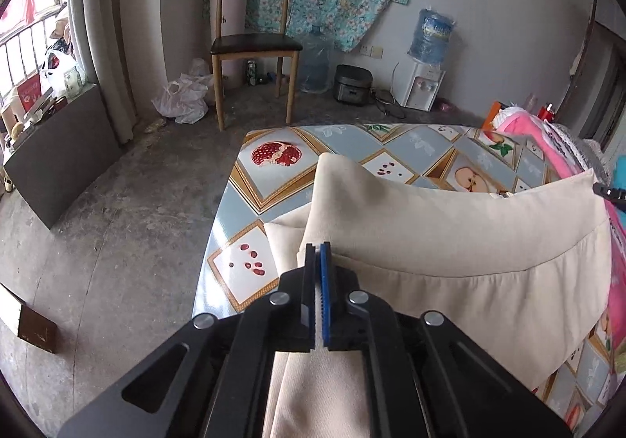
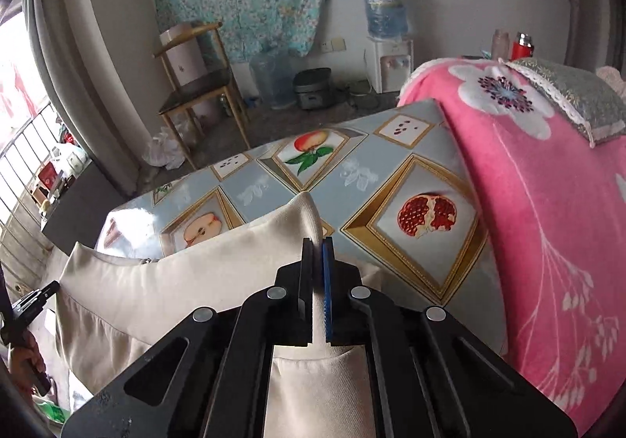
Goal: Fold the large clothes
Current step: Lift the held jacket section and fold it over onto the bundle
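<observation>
A large cream garment (image 1: 450, 238) is held stretched above a table covered with a fruit-patterned cloth (image 1: 274, 180). My left gripper (image 1: 317, 248) is shut on the garment's left corner, and the fabric rises in a peak beyond the fingers. My right gripper (image 2: 317, 242) is shut on the other corner of the same garment (image 2: 187, 281), which sags between the two grippers. The right gripper's tip shows at the right edge of the left wrist view (image 1: 610, 192); the left gripper shows at the left edge of the right wrist view (image 2: 35, 297).
A pink flowered blanket (image 2: 547, 203) is piled on the table's right side with a grey cushion (image 2: 567, 94) on it. A wooden chair (image 1: 254, 47), water bottles, a dispenser (image 1: 424, 86) and a rice cooker (image 1: 352, 84) stand by the far wall. Bare concrete floor (image 1: 117, 223) lies left.
</observation>
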Demonstrator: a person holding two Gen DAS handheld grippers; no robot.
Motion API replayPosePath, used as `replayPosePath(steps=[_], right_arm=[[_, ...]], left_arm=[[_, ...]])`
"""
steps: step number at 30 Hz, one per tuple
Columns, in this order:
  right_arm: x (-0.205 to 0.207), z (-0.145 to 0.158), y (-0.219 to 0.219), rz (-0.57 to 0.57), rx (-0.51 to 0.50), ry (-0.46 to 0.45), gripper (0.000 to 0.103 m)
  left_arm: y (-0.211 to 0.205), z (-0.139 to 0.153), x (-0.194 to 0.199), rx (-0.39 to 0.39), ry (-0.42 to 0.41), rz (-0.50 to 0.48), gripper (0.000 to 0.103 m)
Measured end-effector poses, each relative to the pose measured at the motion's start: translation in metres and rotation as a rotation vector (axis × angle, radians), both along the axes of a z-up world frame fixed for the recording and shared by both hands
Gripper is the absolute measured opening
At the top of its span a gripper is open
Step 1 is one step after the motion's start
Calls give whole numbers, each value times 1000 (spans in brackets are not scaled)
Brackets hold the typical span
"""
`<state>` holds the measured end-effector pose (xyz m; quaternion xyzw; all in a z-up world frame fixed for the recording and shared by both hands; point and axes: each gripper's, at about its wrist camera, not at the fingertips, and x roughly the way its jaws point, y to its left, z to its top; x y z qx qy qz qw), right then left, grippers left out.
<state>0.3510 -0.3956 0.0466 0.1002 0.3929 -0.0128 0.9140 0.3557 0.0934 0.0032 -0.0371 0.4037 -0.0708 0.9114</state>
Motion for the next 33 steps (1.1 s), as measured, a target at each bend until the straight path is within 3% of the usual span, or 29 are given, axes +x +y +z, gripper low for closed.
replayPosePath(steps=[5, 8, 11, 13, 14, 16, 19, 21, 26, 30, 33], right_arm=[[28, -54, -5, -38, 34, 134, 4], [27, -50, -2, -36, 41, 97, 4], [33, -55, -3, -23, 32, 161, 7], [28, -52, -8, -31, 48, 173, 18], [21, -47, -12, -37, 71, 164, 24], [1, -33, -21, -38, 138, 137, 51], [-43, -17, -30, 5, 298, 120, 58], [-76, -12, -32, 10, 377, 121, 66], [-147, -33, -23, -23, 555, 160, 68], [-176, -64, -15, -108, 642, 212, 70], [-181, -84, -13, -151, 725, 237, 70]], left_arm=[[-2, -32, 18, 5, 112, 22, 2], [-1, -36, 17, -3, 110, 30, 2], [-3, -36, 16, 21, 123, 15, 6], [-3, -30, 12, 35, 111, 12, 11], [-2, -23, 6, 42, 97, 11, 20], [2, -11, -9, 32, 77, -11, 33], [7, 6, -42, -7, 64, -64, 42], [9, 10, -71, -61, 71, -104, 49], [0, -17, -116, -280, 204, -155, 53], [-2, -51, -118, -469, 287, -73, 54], [5, -64, -113, -596, 292, 4, 55]])
